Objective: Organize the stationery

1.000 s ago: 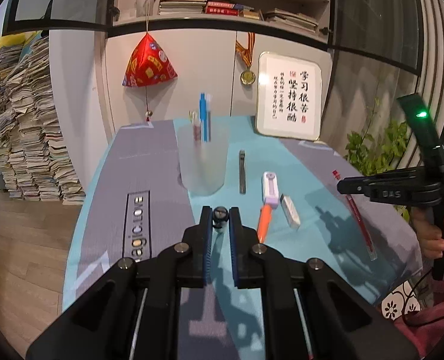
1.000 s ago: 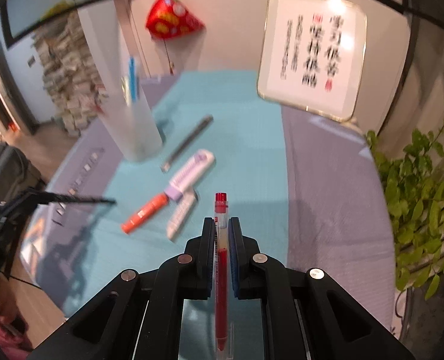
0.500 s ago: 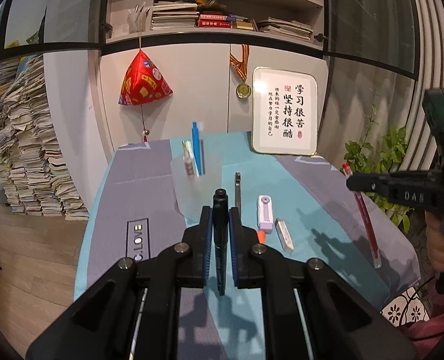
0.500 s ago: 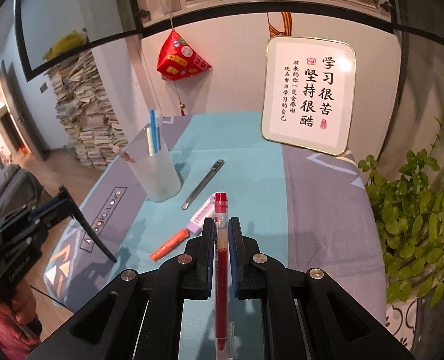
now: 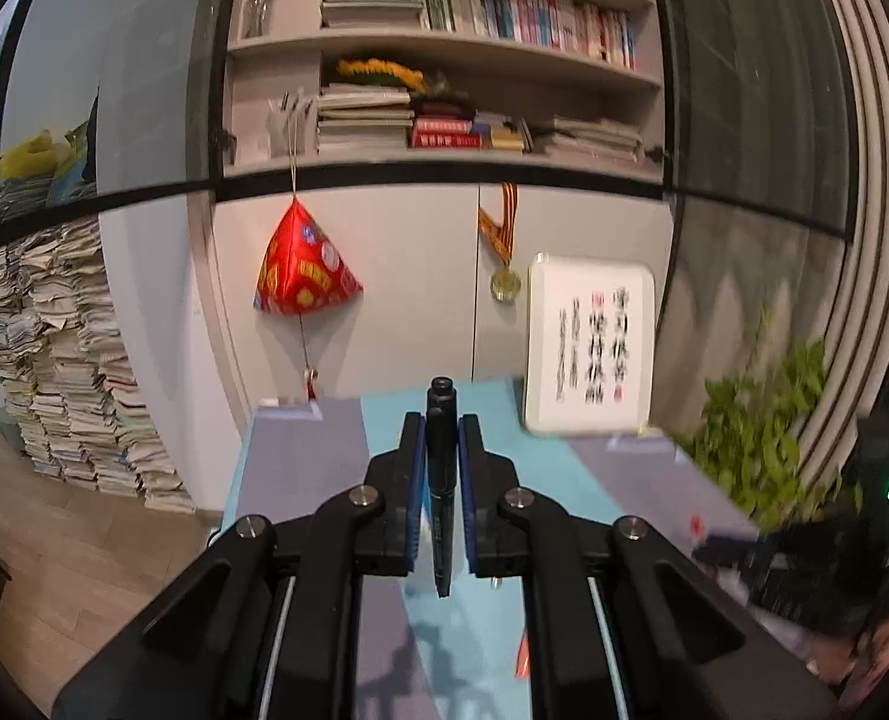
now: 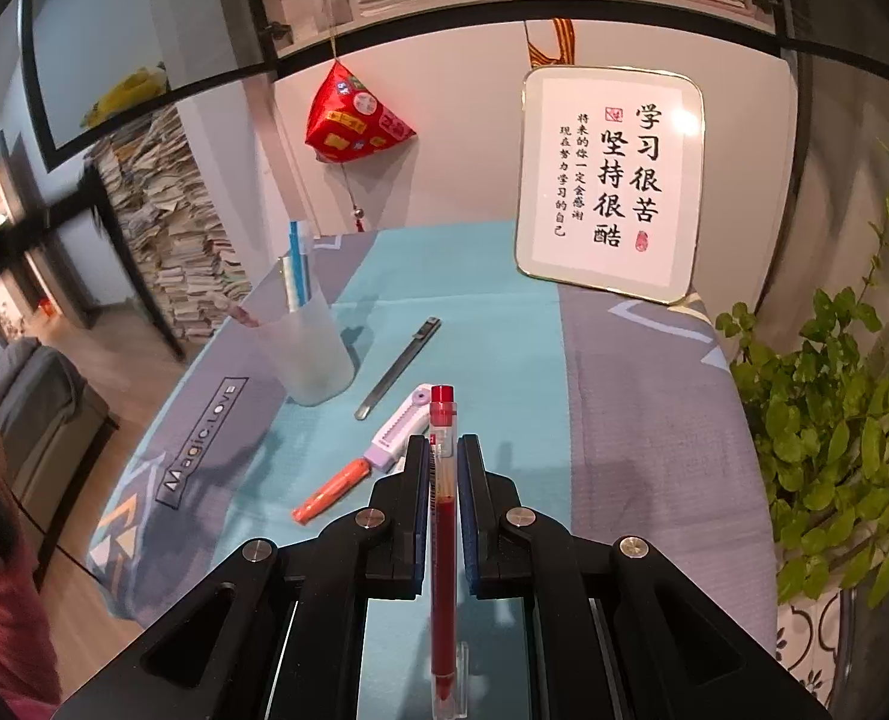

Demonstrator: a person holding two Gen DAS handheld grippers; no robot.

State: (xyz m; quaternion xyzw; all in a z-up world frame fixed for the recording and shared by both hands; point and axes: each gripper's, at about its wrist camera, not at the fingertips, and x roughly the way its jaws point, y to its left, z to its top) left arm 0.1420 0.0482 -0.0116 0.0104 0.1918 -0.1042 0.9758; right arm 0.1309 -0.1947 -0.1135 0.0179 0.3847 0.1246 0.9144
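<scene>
Left wrist view. The left gripper (image 5: pixel 441 429) has its jaws closed on a black pen (image 5: pixel 441 468), held clear above the table (image 5: pixel 300 468). The pen's long axis runs along the fingers: its capped end juts past the fingertips toward the cabinet wall, its other end hangs below the pads. The table's far edge meets the white cabinet; its left edge drops to open wooden floor, with a stack of papers (image 5: pixel 66 360) standing well apart. A framed calligraphy sign (image 5: pixel 588 342) leans at the far right of the table, its writing blurred here. A potted plant (image 5: pixel 762 438) borders the right side.

Right wrist view. The right gripper (image 6: pixel 443 462) has its jaws closed on a red pen (image 6: pixel 443 516), lengthwise between the pads, red cap forward and past the fingertips, clear tip toward the camera. On the teal strip of the tablecloth lie an orange marker (image 6: pixel 330 492), a lilac-and-white correction tape (image 6: pixel 399 426) and a dark utility knife (image 6: pixel 399 366), all slanting up to the right. A translucent cup (image 6: pixel 306 354) left of them holds a blue pen upright. The cloth reads "Magic.LOVE" near its left edge. The sign's large characters read 学习很苦 坚持很酷. Bare grey cloth lies open to the right, up to the plant.
</scene>
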